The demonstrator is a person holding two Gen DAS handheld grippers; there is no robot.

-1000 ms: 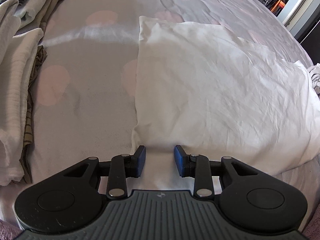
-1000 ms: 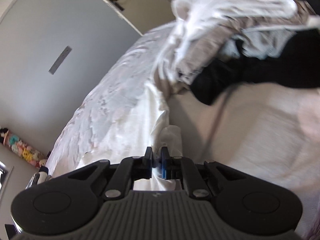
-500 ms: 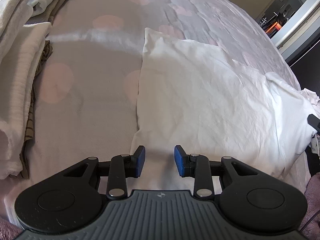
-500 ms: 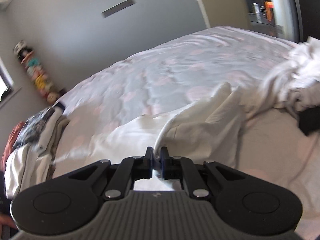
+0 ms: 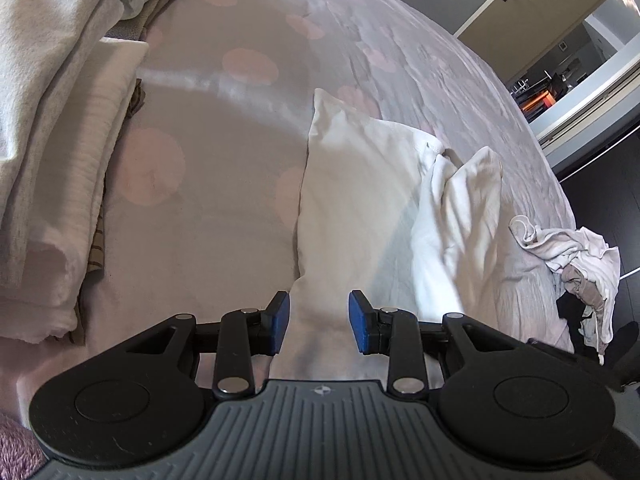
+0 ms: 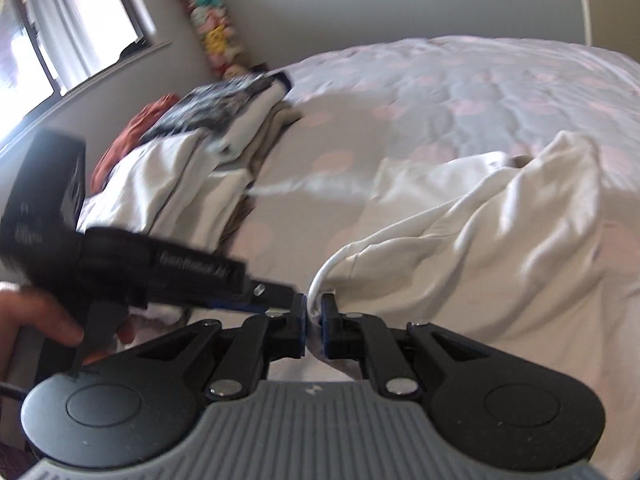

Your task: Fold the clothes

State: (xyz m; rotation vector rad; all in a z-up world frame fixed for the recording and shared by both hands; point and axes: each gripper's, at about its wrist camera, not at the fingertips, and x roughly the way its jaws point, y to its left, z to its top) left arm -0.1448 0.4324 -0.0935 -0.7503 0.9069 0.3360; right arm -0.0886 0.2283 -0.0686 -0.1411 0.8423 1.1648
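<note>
A white cloth (image 5: pixel 360 200) lies on the bed, its right part lifted and folded over toward the left. My left gripper (image 5: pixel 319 328) is open, its blue pads on either side of the cloth's near left edge. My right gripper (image 6: pixel 314 326) is shut on a hem of the same white cloth (image 6: pixel 460 240), holding it up close beside the left gripper's body (image 6: pixel 120 264), which a hand grips.
A stack of folded pale clothes (image 5: pixel 52 140) sits at the left of the bed; it also shows in the right wrist view (image 6: pixel 192 160). A heap of unfolded laundry (image 5: pixel 576 256) lies at the bed's right edge. The bedspread (image 5: pixel 224 128) is grey with pink dots.
My right gripper has swung left across the bed, carrying the cloth's right edge over toward the left gripper. The left gripper stayed open at the near edge.
</note>
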